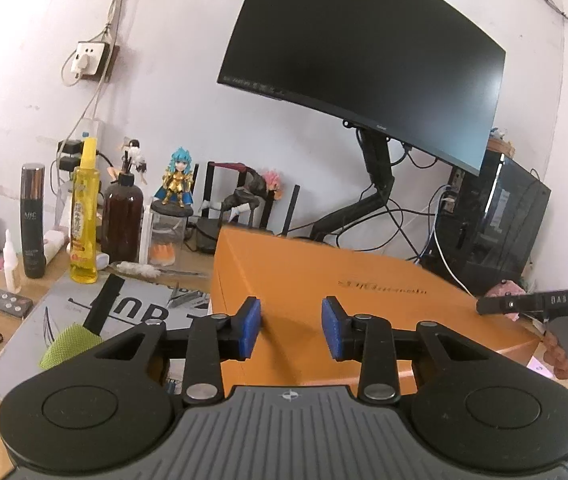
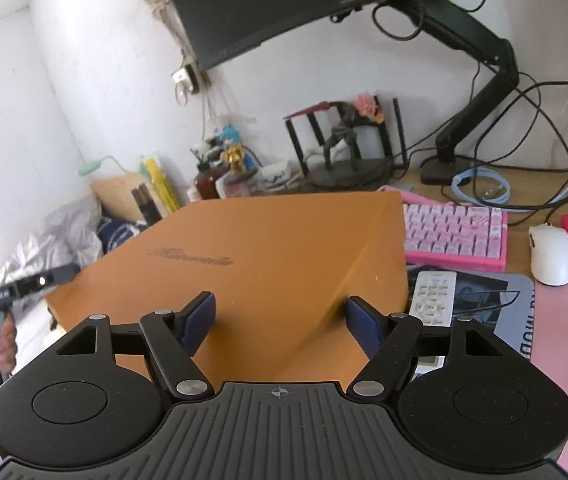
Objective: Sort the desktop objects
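A large orange box point(image 1: 348, 280) with faint script on its lid fills the middle of the desk. My left gripper point(image 1: 292, 328) is shut on its near left corner, the blue pads point(image 1: 250, 330) pressing on orange card. In the right wrist view the orange box point(image 2: 268, 240) shows a slanting edge between top and side. My right gripper point(image 2: 280, 324) is shut across that near corner. Each hand-held gripper shows in the other's view: the right gripper point(image 1: 532, 304) at the box's right end, the left gripper point(image 2: 24, 284) at its left end.
Left of the box stand a yellow bottle point(image 1: 83, 216), a brown bottle point(image 1: 122, 220), a black bottle point(image 1: 33, 220) and figurines point(image 1: 178, 180). A monitor point(image 1: 364, 60) hangs above. To the right lie a pink keyboard point(image 2: 456, 236), a white remote point(image 2: 432, 296), two mice point(image 2: 550, 256) and cables.
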The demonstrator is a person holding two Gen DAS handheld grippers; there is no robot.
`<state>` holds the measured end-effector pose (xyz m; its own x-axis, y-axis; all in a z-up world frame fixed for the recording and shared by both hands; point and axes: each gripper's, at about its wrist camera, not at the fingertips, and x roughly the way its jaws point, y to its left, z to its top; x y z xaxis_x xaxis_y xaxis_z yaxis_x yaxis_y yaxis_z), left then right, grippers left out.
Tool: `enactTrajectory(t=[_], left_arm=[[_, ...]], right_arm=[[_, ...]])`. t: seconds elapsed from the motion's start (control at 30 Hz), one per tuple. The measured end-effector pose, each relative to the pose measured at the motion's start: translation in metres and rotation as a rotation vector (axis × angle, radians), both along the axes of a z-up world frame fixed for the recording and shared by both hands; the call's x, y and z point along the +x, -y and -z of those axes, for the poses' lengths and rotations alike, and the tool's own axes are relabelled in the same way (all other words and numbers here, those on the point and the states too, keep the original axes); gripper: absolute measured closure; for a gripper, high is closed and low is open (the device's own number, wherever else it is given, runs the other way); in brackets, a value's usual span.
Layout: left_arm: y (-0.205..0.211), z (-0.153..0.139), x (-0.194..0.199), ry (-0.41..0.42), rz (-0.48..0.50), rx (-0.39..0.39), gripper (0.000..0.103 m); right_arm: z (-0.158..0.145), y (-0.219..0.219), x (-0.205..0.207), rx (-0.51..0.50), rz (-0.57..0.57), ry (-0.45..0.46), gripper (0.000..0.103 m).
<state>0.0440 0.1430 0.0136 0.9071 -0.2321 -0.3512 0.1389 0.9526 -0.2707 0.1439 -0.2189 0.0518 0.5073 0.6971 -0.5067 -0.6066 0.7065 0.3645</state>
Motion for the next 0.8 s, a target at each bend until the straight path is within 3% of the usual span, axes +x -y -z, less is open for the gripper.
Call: enactTrajectory(t=[0.07, 0.17, 0.8], left_arm=[[0.000, 0.002, 0.001, -0.007, 0.009, -0.008, 0.054], [0.000, 0.006, 0.004, -0.020, 0.012, -0.014, 0.046], [0.001, 0.011, 0.007, -0.050, 0.002, -0.025, 0.047]], right_arm=[[0.001, -0.002, -0.001, -0.007, -0.002, 0.004, 0.028], [0.001, -0.001, -0.001, -0.005, -0.003, 0.000, 0.028], [0.001, 0.000, -0.006, -0.009, 0.005, 0.004, 0.028]])
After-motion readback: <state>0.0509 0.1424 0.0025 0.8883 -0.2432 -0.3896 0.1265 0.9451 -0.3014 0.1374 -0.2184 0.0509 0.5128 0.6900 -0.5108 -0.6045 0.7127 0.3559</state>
